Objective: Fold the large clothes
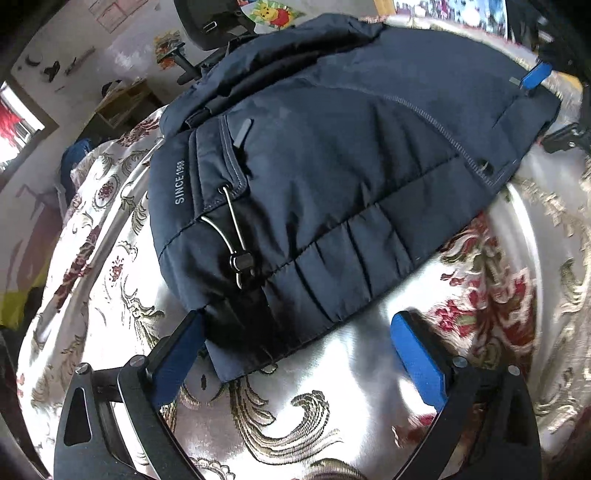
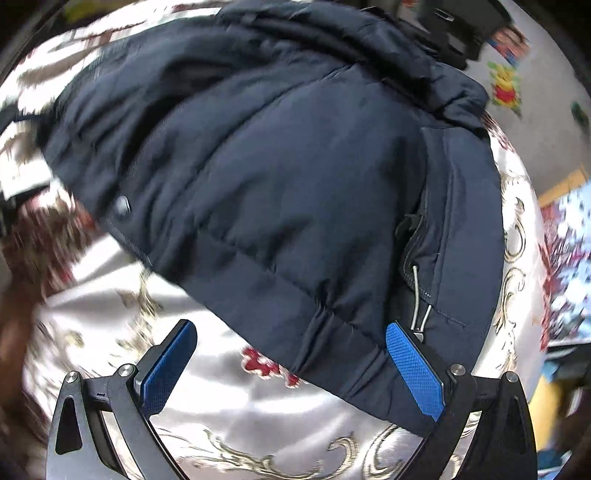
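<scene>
Shiny white satin cloth (image 1: pixel 332 417) patterned with red flowers and gold scrolls covers the surface on which a dark navy padded jacket (image 1: pixel 332 155) lies in a folded bundle, filling the middle of both wrist views. White lettering reading "SINCE 1968" (image 1: pixel 180 181) runs along one seam of the garment, beside a grey-edged pocket from which a drawcord loop with a black toggle (image 1: pixel 242 261) hangs. The left gripper (image 1: pixel 299 350) sits at the jacket's near hem with its blue-padded fingers (image 1: pixel 417 354) spread wide apart, the fabric's corner lying between them, gripped by neither. The right gripper (image 2: pixel 291 354), seen from the opposite side, likewise has its fingers (image 2: pixel 413 365) apart, one resting against the hem near the drawcord. Its view is smeared by motion blur. Cartoon stickers (image 1: pixel 275 14) dot the pale wall behind.
</scene>
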`<state>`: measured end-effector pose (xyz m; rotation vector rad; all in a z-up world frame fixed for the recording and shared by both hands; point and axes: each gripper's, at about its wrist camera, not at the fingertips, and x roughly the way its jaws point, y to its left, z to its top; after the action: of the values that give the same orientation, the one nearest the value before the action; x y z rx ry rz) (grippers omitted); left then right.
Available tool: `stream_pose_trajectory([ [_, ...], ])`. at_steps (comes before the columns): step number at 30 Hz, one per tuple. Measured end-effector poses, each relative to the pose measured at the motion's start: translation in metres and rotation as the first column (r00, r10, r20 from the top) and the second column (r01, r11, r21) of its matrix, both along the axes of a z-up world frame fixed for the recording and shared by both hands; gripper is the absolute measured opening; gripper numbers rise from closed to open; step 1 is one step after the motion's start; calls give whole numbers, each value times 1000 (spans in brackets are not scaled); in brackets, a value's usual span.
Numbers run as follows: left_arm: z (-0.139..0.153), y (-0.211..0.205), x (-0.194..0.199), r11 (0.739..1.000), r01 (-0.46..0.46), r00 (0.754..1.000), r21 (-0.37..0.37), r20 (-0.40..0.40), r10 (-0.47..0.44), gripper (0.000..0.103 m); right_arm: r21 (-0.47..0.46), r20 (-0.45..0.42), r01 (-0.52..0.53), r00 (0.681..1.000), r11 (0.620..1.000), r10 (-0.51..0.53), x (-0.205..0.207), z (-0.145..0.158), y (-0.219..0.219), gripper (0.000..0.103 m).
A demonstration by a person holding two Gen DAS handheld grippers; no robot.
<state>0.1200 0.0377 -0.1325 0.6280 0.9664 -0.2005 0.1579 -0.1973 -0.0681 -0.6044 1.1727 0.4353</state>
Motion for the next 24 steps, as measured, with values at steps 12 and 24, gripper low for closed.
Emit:
stream_pose_trajectory([
  [12,-4,6,8,999,-41,999,-28,-13,41,98,-217,146,-2,989,976,34,6,-29,-8,101],
  [24,0,-4,-2,999,-22,999,-30,44,24,98,119,206,54,976,991,-78,25,52,-6,43],
])
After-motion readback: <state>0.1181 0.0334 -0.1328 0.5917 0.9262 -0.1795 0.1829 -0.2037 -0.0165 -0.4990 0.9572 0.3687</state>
